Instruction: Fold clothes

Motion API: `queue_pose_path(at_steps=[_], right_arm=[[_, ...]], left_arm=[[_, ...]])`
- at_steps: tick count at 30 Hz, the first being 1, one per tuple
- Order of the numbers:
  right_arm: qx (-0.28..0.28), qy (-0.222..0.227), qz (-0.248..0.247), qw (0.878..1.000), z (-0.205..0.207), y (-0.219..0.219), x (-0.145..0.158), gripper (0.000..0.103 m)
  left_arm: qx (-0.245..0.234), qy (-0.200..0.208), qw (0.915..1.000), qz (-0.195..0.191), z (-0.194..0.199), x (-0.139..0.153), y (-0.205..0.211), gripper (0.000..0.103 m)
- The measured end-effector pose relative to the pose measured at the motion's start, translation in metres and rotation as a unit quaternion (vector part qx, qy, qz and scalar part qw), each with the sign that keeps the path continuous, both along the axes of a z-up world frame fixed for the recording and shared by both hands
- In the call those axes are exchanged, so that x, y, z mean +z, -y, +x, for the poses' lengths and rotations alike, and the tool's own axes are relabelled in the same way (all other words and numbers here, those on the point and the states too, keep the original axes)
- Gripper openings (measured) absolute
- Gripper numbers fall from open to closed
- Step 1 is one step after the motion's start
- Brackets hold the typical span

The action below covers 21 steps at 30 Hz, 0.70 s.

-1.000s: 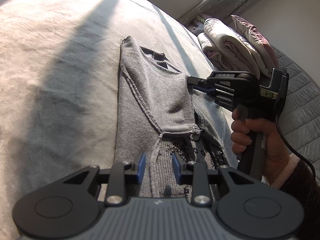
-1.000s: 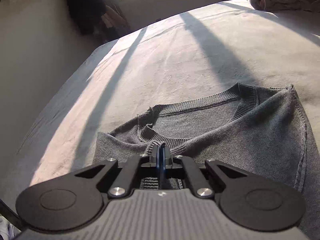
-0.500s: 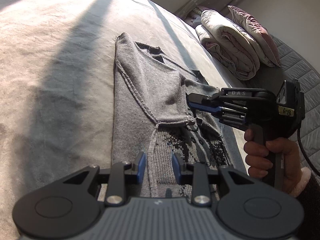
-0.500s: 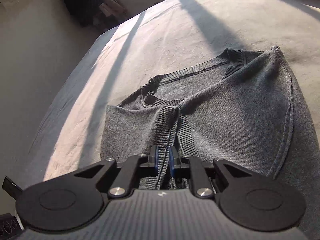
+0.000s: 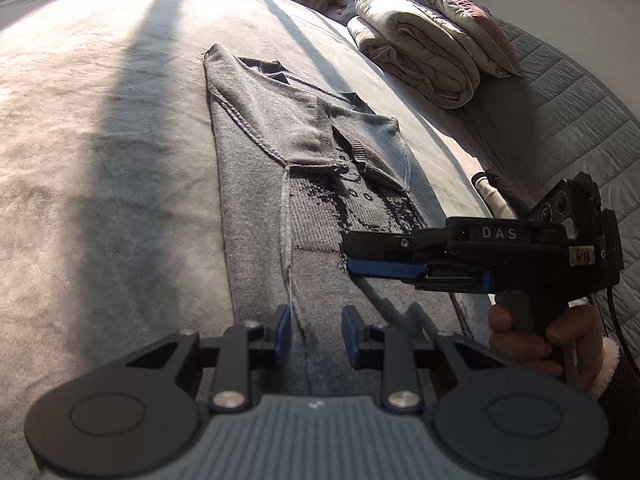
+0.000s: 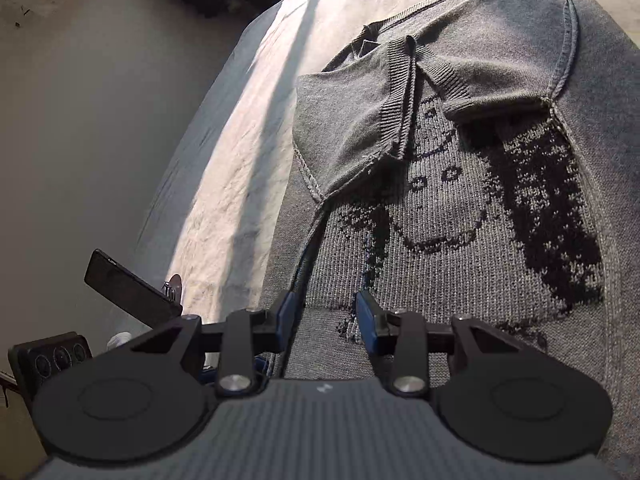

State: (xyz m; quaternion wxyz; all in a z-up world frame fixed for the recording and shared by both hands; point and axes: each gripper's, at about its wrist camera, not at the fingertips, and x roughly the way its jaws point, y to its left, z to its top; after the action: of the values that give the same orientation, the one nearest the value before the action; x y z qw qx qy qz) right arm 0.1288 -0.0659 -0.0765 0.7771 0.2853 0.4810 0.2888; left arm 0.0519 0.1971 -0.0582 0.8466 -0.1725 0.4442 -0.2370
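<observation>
Both the left gripper (image 5: 313,330) and right gripper (image 6: 326,318) hover agape above the sweater (image 5: 256,184).

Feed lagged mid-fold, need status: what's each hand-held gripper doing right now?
Left hand-held gripper: open, empty, over the grey sweater.
Right hand-held gripper: open, holding nothing.

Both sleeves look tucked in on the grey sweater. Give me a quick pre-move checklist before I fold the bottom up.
1. Left gripper empty and open: ok.
2. Right gripper empty and open: ok.
3. Both sleeves folded in over the sweater body: ok; right sleeve cuff slightly lifted.
4. Sweater flat on the bed: mostly ok, cuffs bunch at centre.
5. Bottom hem position: cannot tell, hidden below both cameras.
6. Folded bedding clear of the sweater: ok.
</observation>
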Motion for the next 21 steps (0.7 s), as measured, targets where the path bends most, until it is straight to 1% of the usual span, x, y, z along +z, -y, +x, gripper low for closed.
queue_pose_path(at_steps=[3, 7, 10, 12, 13, 15, 18, 21], right_arm=[[0.008, -0.01, 0.012, 1.0, -0.018, -0.005, -0.003, 0.04], [0.009, -0.011, 0.021, 1.0, -0.039, -0.009, -0.004, 0.04], [-0.001, -0.016, 0.033, 0.999, -0.05, -0.007, -0.006, 0.04], [-0.005, -0.02, 0.042, 0.999, -0.057, -0.006, -0.008, 0.04], [-0.008, -0.021, 0.046, 0.999, -0.061, -0.005, -0.01, 0.04], [-0.014, -0.023, 0.058, 0.998, -0.065, -0.005, -0.011, 0.04], [-0.024, -0.025, 0.073, 0.997, -0.077, -0.004, -0.015, 0.04], [-0.033, -0.025, 0.083, 0.996, -0.087, -0.002, -0.017, 0.04]], left_arm=[[-0.02, 0.001, 0.9998, 0.008, -0.017, 0.001, 0.0, 0.027], [-0.039, 0.002, 0.9983, 0.043, -0.04, 0.002, 0.009, 0.027], [-0.037, 0.012, 0.997, 0.067, -0.054, 0.003, 0.014, 0.027], [-0.03, 0.022, 0.9964, 0.076, -0.062, 0.002, 0.013, 0.021], [-0.026, 0.022, 0.9964, 0.077, -0.064, 0.0, 0.012, 0.02], [-0.019, 0.021, 0.9964, 0.08, -0.068, -0.003, 0.01, 0.013], [-0.013, 0.02, 0.9964, 0.082, -0.075, -0.002, 0.006, 0.007], [-0.016, 0.021, 0.9954, 0.092, -0.082, 0.0, 0.005, 0.005]])
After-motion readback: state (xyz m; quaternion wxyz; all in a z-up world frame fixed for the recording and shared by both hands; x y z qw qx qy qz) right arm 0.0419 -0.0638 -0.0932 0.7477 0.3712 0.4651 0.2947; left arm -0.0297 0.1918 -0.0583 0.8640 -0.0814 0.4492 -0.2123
